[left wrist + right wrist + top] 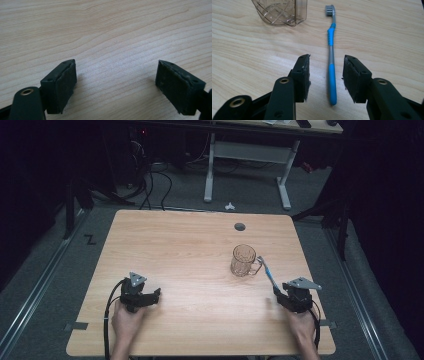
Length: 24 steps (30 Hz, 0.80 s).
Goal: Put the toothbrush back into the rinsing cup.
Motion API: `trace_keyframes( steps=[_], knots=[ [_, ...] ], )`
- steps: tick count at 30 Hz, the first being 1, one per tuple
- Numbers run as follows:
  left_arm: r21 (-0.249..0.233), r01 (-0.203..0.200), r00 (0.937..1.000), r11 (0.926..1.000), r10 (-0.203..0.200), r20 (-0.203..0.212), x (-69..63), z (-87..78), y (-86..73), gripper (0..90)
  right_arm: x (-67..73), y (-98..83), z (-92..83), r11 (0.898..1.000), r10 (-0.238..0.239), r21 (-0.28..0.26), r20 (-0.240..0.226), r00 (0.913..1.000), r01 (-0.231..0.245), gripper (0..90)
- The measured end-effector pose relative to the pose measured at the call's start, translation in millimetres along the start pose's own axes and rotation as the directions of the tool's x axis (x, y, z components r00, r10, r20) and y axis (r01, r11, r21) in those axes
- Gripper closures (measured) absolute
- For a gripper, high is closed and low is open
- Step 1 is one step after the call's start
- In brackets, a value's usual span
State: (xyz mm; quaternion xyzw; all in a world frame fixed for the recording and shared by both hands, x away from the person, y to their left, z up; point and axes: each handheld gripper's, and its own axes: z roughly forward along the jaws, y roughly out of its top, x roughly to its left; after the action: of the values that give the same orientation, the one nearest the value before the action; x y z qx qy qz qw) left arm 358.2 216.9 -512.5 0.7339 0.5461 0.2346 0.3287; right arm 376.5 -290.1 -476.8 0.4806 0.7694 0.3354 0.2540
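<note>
Right claw (325,75) standing open, jaws straddling toothbrush (332,75) handle lying flat on tabletop (249,55), pads not touching; clear mug (280,12) sitting beside brush head; left claw (116,85) open, resting idle; risk: thin handle slipping or pivoting if pads are closing off-centre

toothbrush (331,75) | blue-grey | flat on table | bristles near mug (280,11)

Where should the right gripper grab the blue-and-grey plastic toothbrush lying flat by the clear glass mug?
Grip the blue-and-grey plastic toothbrush on its thick blue rear handle, coming down from above with the right gripper straddling it. It lies flat on the wooden table, so only its narrow sides offer purchase. The open jaws already flank that part, clear of the clear glass mug.
</note>
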Motion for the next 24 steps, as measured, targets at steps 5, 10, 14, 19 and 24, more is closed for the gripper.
trace_keyframes(
  steps=[5, 10, 14, 19, 24],
  knots=[
    [0.0, 0.0, 1.0, 1.0, 0.0, 0.0, 0.0, 0.0, 0.0, 17.8, -4.0, 5.4, 3.8, 1.0, 0.004, 0.011, 0.003, 1.0, -0.004, 58.9],
    [0.0, 0.0, 1.0, 1.0, 0.0, 0.0, 0.0, 0.0, 0.0, 17.8, -6.2, 10.1, 6.8, 1.0, 0.0, 0.018, -0.002, 1.0, 0.0, 58.5],
    [0.0, 0.0, 1.0, 1.0, 0.0, 0.0, 0.0, 0.0, 0.0, 17.8, -9.3, 14.3, 10.6, 1.0, 0.009, 0.028, -0.003, 1.0, -0.009, 58.2],
    [0.0, 0.0, 1.0, 1.0, 0.0, 0.0, 0.0, 0.0, 0.0, 17.8, -11.9, 22.8, 14.2, 1.0, 0.013, 0.028, -0.01, 0.9999, -0.013, 58.6],
    [0.0, -0.001, 1.0, 1.0, 0.001, 0.0, 0.0, -0.1, 0.0, 17.8, -14.4, 28.2, 19.3, 0.999, 0.018, 0.051, -0.017, 0.9997, -0.017, 59.0]
  ],
)
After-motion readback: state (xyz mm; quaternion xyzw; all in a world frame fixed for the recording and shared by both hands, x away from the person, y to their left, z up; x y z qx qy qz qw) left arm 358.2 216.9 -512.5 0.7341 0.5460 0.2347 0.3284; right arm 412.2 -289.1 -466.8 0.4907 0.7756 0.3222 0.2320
